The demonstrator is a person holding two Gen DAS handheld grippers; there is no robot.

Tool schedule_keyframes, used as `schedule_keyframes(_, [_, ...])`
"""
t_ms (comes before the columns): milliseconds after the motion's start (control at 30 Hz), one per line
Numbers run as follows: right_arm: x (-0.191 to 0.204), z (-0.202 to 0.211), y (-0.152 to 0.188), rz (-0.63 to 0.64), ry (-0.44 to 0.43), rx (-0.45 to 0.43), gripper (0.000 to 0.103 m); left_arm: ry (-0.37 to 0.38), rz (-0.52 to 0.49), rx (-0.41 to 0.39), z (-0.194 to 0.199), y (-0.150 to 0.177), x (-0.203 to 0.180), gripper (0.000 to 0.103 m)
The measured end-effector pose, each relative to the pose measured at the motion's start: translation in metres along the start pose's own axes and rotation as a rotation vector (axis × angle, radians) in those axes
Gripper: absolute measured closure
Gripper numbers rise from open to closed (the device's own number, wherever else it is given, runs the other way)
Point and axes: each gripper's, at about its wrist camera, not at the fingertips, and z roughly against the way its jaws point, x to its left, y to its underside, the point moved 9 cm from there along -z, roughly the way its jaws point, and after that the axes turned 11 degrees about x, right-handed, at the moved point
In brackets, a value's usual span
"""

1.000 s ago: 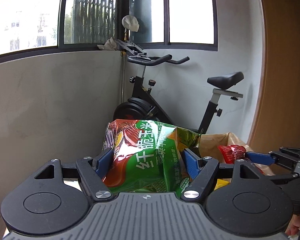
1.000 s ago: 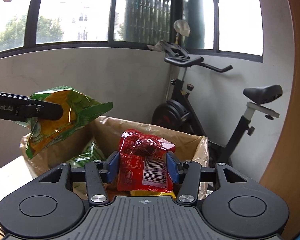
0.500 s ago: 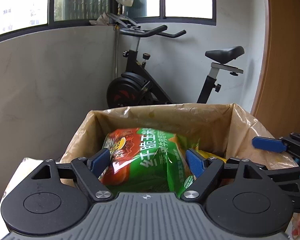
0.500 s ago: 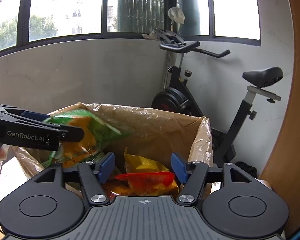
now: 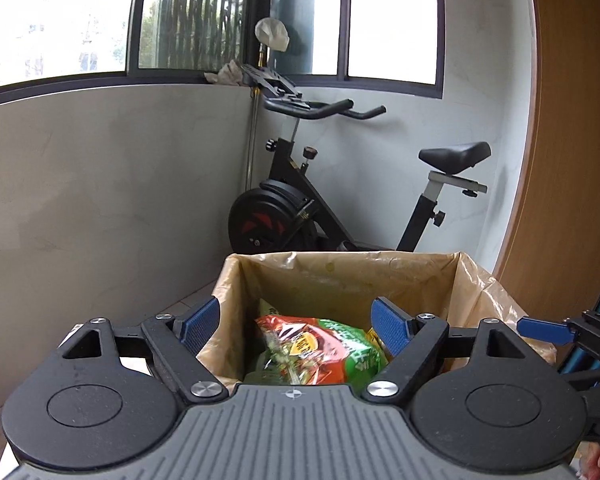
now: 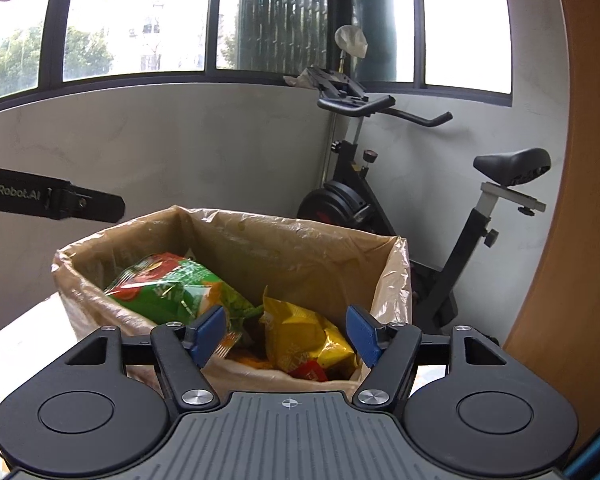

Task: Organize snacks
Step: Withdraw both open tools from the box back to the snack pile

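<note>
Lower centre of both views: bin (image 5: 340, 276) w/ tan plastic liner, holding the snacks.
- Green-red snack bag (image 5: 324, 350): lay inside bin, left side in right-wrist view.
- Yellow snack bag (image 6: 304, 336) and red packet (image 6: 310, 371): inside bin, right of green bag.
- Left gripper (image 5: 296, 322): jaws apart, nothing between pads; had just been opening.
- Right gripper (image 6: 288, 334): jaws apart, empty; had just been opening.
- Exercise bike (image 5: 300, 208): behind bin, by wall.

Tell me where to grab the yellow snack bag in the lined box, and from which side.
Grip the yellow snack bag by its upturned crimped top edge, coming from above. It stands tilted among other packets inside the lined box, so the walls block any sideways approach.
</note>
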Motion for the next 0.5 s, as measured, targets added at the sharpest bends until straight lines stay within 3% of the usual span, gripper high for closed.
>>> schedule_keyframes(167, [0.007, 0.023, 0.008, -0.008, 0.005, -0.026, 0.040, -0.055, 0.032, -0.004, 0.023, 0.025, 0.018, 0.018])
schedule_keyframes(300, [0.015, 0.032, 0.011, -0.036, 0.007, -0.038, 0.040, -0.027, 0.098, 0.025, 0.035, 0.044, 0.028, 0.018])
schedule_keyframes(500, [0.030, 0.045, 0.017, -0.031, -0.026, -0.042, 0.040, -0.053, 0.105, 0.017, 0.057, 0.061, 0.037, 0.018])
